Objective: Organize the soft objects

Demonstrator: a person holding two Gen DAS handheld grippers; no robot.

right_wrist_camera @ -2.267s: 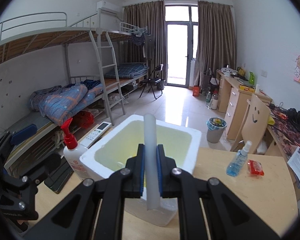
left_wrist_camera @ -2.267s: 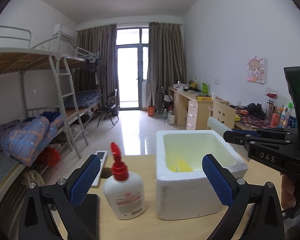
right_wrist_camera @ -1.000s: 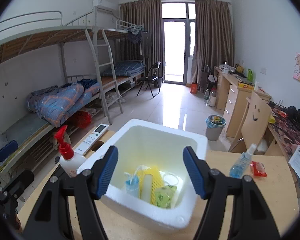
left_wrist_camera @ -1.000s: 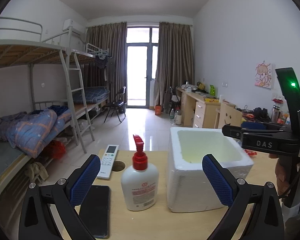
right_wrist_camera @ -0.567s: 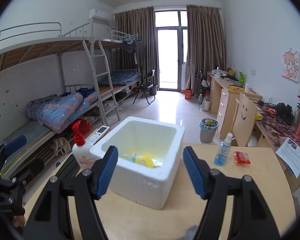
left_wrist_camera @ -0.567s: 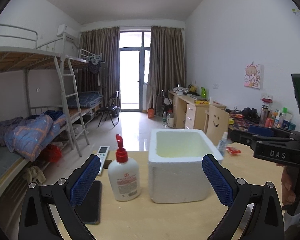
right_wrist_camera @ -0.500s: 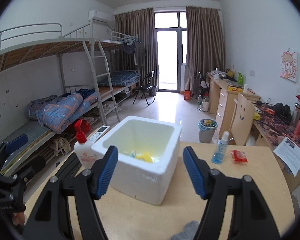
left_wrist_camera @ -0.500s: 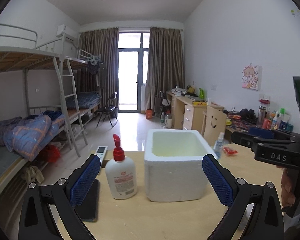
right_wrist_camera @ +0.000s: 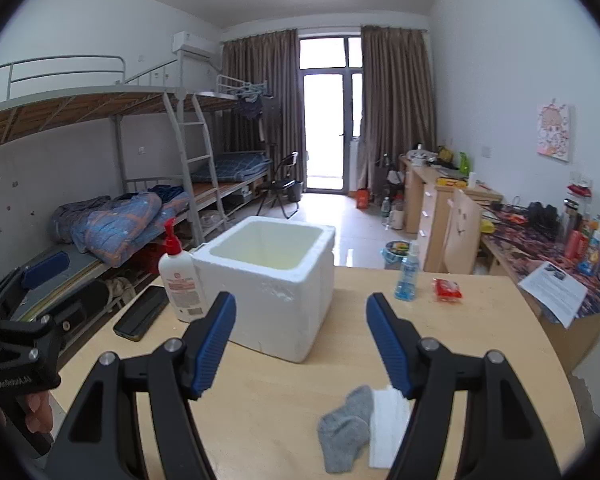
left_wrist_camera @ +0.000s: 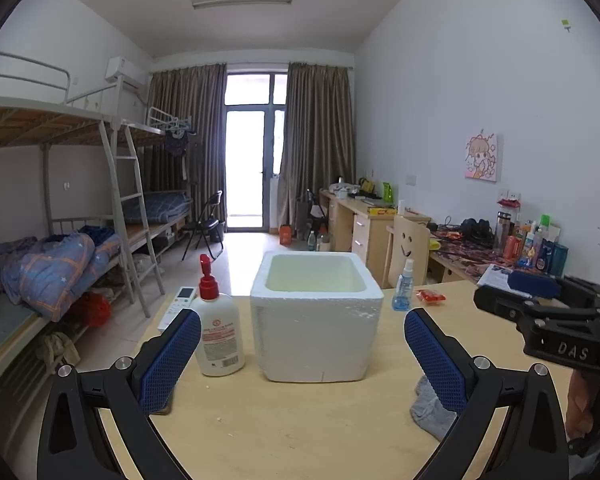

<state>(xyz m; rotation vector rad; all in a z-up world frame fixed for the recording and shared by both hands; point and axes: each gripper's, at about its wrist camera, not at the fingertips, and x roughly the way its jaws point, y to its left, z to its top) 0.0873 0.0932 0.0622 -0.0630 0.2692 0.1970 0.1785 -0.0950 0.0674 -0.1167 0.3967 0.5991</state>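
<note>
Left gripper (left_wrist_camera: 302, 354) gapes wide, empty, above table (left_wrist_camera: 300, 420). Lotion bottle (left_wrist_camera: 219, 330) just left of foam box (left_wrist_camera: 316, 332). Right gripper (right_wrist_camera: 301, 342) wide open, empty; grey sock (right_wrist_camera: 346, 426) on the near table, touching white cloth (right_wrist_camera: 388, 424).

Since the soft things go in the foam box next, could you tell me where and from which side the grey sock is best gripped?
Grip the grey sock at its bunched middle, coming straight down from above with the open right gripper. It lies flat and crumpled on the table, so only its raised folds offer a pinch; the white sheet beside it blocks the right side.
</note>
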